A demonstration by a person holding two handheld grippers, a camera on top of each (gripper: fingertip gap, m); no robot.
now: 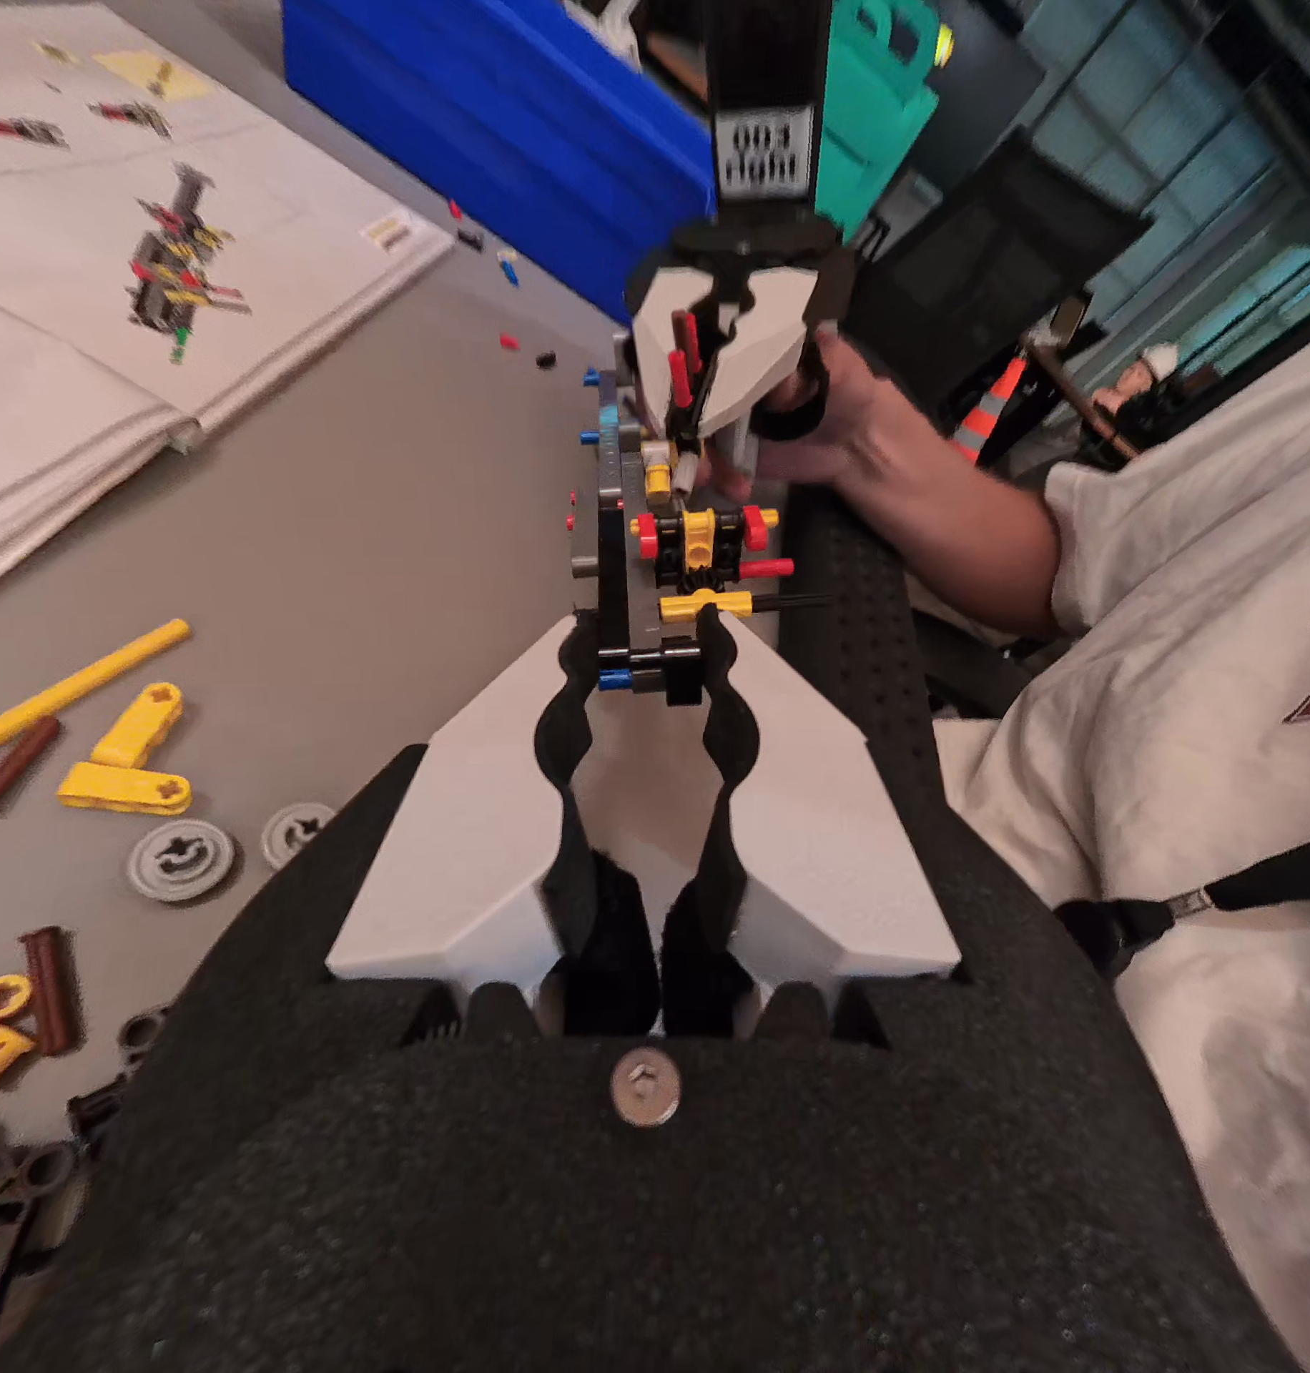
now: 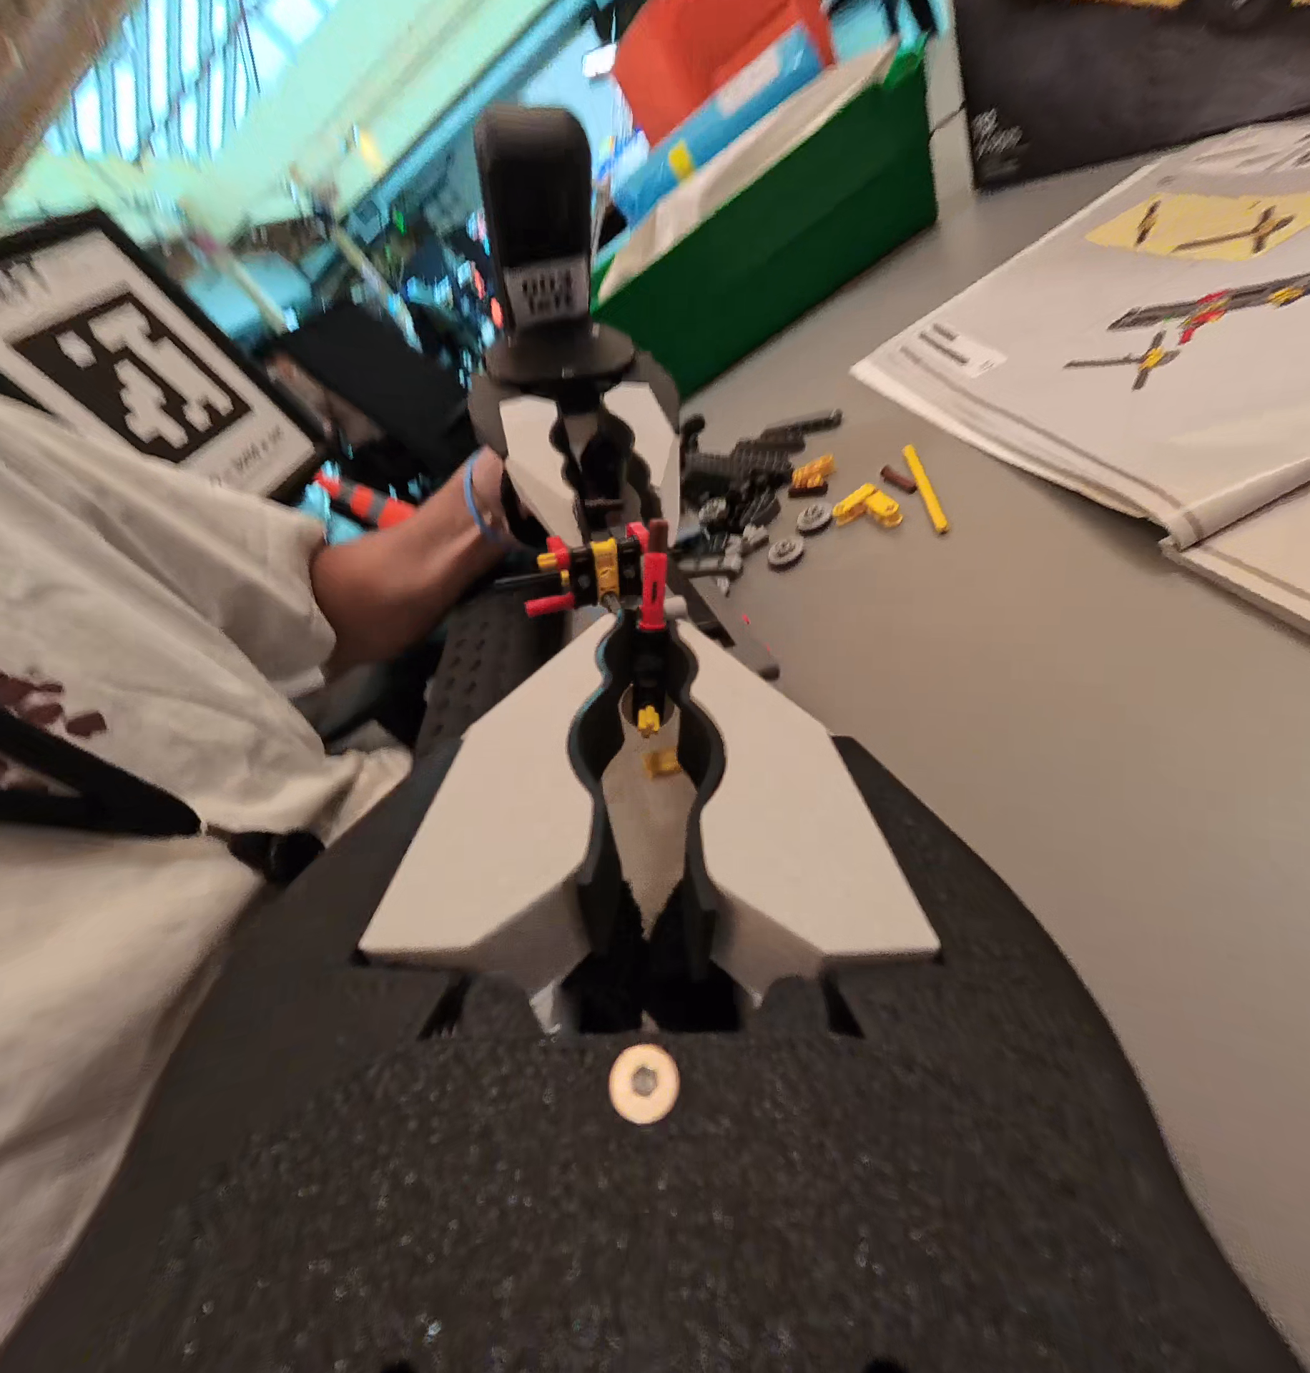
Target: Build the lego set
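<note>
My left gripper [image 1: 644, 631] is shut on the near end of the lego assembly [image 1: 637, 550], a grey and black beam frame with yellow, red and blue pins, held above the grey table [image 1: 355, 520]. My right gripper [image 2: 643, 628] is shut on a small black sub-piece with red and brown pins [image 2: 652, 587]. It holds the sub-piece against the far end of the assembly [image 2: 600, 568]. In the left wrist view the right gripper [image 1: 685, 438] comes down from above with the sub-piece [image 1: 685, 371]. The left gripper [image 2: 600, 524] faces me in the right wrist view.
An open instruction booklet [image 1: 117, 297] [image 2: 1157, 356] lies on the table. Loose yellow beams [image 1: 124, 758], grey discs [image 1: 180, 858] and dark parts [image 2: 748, 475] lie beside it. A blue bin [image 1: 488, 134] and a green bin [image 2: 771, 245] stand at the back. A person's arms and torso are close by. One gripper's finger ends stand about 7 centimetres off the other's.
</note>
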